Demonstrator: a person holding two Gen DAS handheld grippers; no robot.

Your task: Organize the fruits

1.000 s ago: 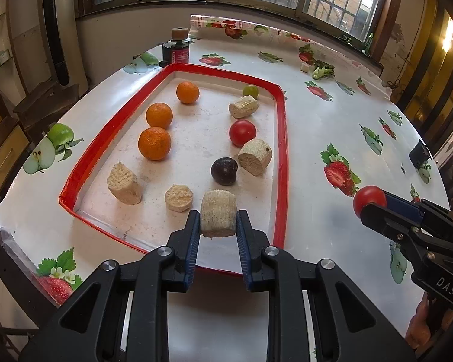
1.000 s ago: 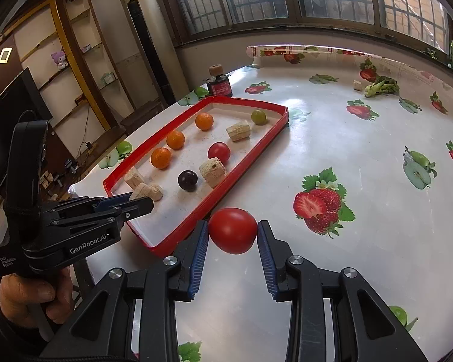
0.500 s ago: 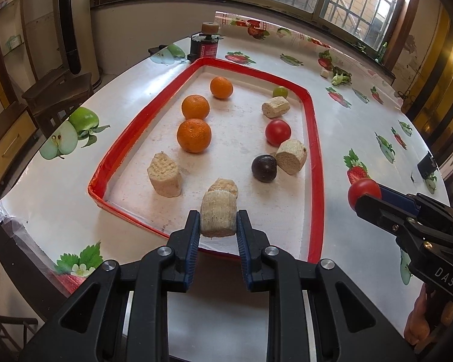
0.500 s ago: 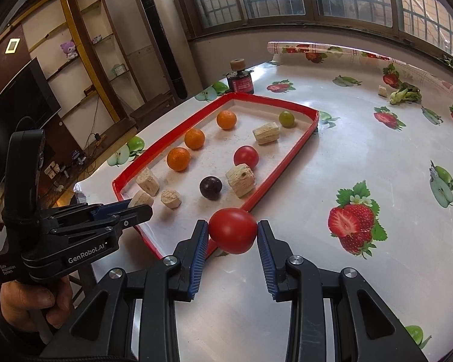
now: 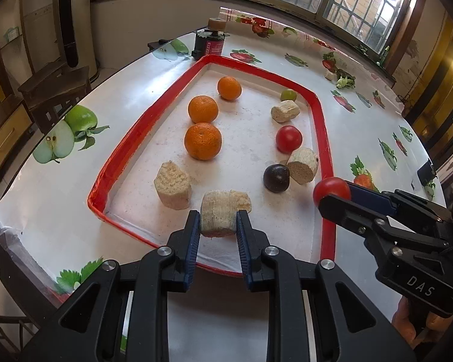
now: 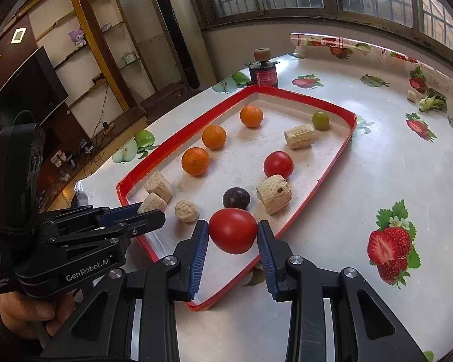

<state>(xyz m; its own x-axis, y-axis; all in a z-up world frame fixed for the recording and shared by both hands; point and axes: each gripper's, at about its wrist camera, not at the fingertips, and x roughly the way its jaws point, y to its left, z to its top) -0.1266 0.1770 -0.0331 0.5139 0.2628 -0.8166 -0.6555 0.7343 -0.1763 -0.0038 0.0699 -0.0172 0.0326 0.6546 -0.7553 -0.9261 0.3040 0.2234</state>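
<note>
A red-rimmed white tray holds three oranges, a red tomato, a dark plum, a small green fruit and several beige corn-cob chunks. My left gripper is shut on a beige cob chunk above the tray's near end. My right gripper is shut on a red tomato over the tray's right rim near its front.
A dark jar with a cork lid stands just beyond the tray's far end. Green leaves and a small white piece lie on the fruit-print tablecloth at the far right. A hand holds the left gripper.
Both grippers have come in closer over the tray's near end, each keeping its grip. The tomato in the right gripper now hangs above the tray rim instead of the tablecloth.
</note>
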